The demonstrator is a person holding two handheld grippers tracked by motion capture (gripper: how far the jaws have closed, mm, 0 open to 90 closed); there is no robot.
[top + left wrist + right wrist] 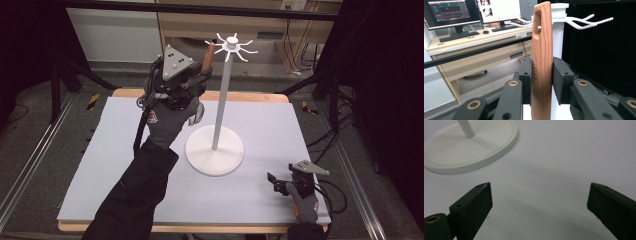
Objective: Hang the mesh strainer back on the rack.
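A white stand (215,150) with a round base, a tall pole and several hooks (245,51) at its top rises mid-table. My left gripper (202,75) is raised beside the hooks, shut on a wooden utensil handle (209,55). In the left gripper view the handle (542,62) stands upright between the black pads (562,80), and a white hook tip (539,27) shows inside its hanging slot. My right gripper (277,182) rests low on the mat near the front right, open and empty. Its jaws frame bare mat, with the stand's base (469,150) beyond.
A pale grey mat (125,165) covers the wooden table. Black tripod legs (65,75) stand at both sides and a black bar (200,9) crosses the back. A desk with monitors (474,11) and a keyboard lies behind. Cables (330,145) trail at the right.
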